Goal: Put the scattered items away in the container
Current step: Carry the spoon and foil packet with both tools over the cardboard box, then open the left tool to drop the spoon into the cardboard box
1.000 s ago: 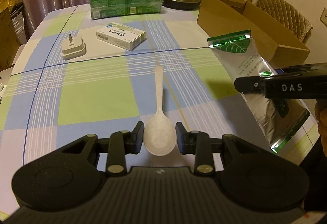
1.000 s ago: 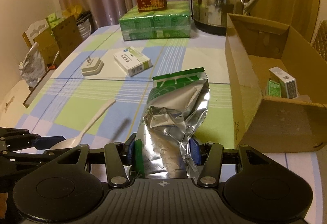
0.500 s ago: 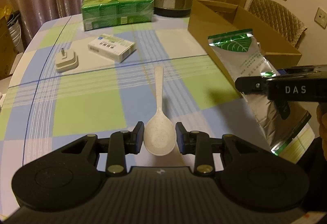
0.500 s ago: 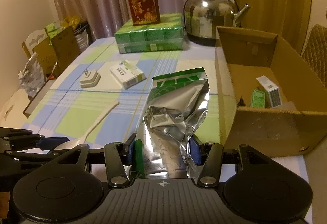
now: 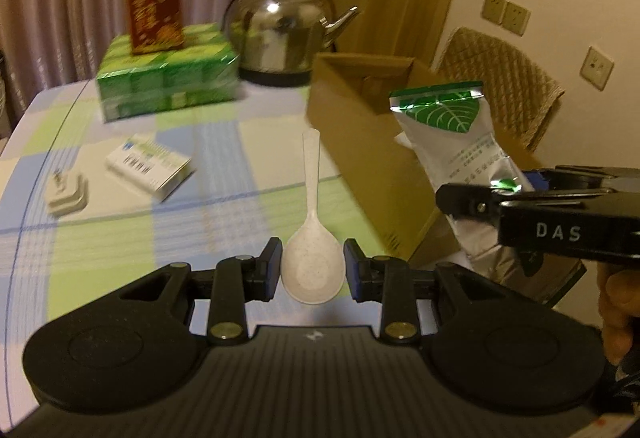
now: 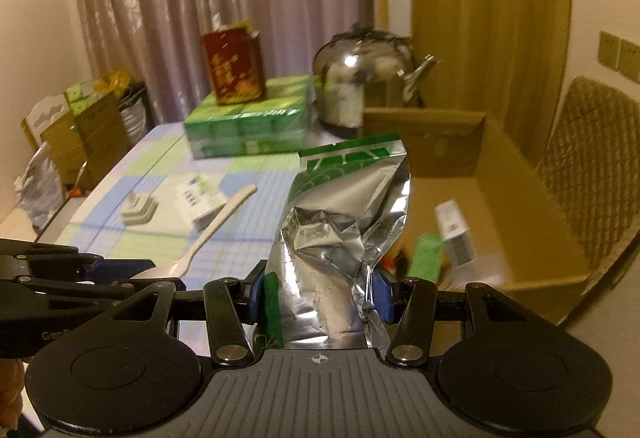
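Your left gripper (image 5: 313,269) has the white spoon (image 5: 312,238) pinched by its bowl, handle pointing ahead, held clear above the checked tablecloth (image 5: 120,230). Your right gripper (image 6: 320,292) is clamped on the silver-and-green foil pouch (image 6: 344,222), which stands upright just beside the open cardboard box (image 6: 500,174). A white carton (image 6: 456,234) and a green packet (image 6: 428,258) lie inside the box.

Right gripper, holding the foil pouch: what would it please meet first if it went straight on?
Probably the open cardboard box: the right gripper aims the silver foil pouch into it, though depth is unclear.
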